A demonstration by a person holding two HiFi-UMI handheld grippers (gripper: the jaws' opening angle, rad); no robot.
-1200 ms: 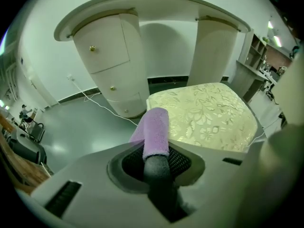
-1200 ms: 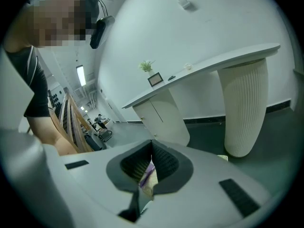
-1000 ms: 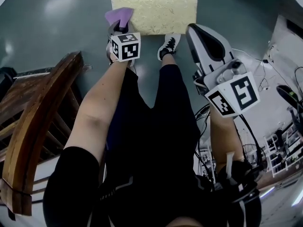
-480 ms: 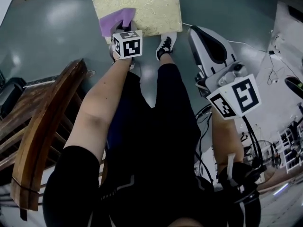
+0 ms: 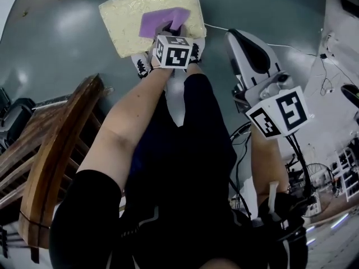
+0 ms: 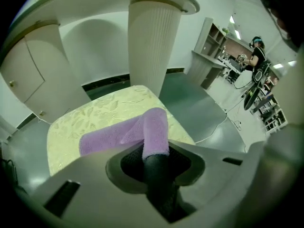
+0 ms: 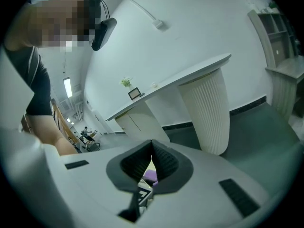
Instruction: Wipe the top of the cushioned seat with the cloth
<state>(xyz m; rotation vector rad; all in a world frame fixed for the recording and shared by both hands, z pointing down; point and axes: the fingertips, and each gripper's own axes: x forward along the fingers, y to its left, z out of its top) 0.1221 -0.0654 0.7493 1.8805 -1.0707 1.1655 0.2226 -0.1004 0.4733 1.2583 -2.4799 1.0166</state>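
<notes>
The cushioned seat (image 5: 126, 10) is a pale gold patterned pad low on the floor, at the top of the head view. A purple cloth (image 5: 159, 22) lies on its top, with one end rising into my left gripper (image 5: 170, 31), which is shut on it near the cushion's near right edge. In the left gripper view the cloth (image 6: 118, 136) spreads left over the cushion (image 6: 80, 120) from the left gripper (image 6: 155, 156). My right gripper (image 5: 234, 37) hangs apart at the right, off the cushion. In its own view the right gripper (image 7: 151, 164) has its jaws together, holding nothing.
A dark wooden chair (image 5: 47, 156) stands close at the left. The person's shoes (image 5: 141, 65) are at the cushion's near edge. A white fluted column (image 6: 151, 37) and low cabinets (image 6: 28, 80) stand behind the cushion. Cables and equipment (image 5: 331, 88) crowd the right side.
My left gripper has slid the cloth to the right across the cushion, from its left corner toward its right side. The right gripper has stayed where it was.
</notes>
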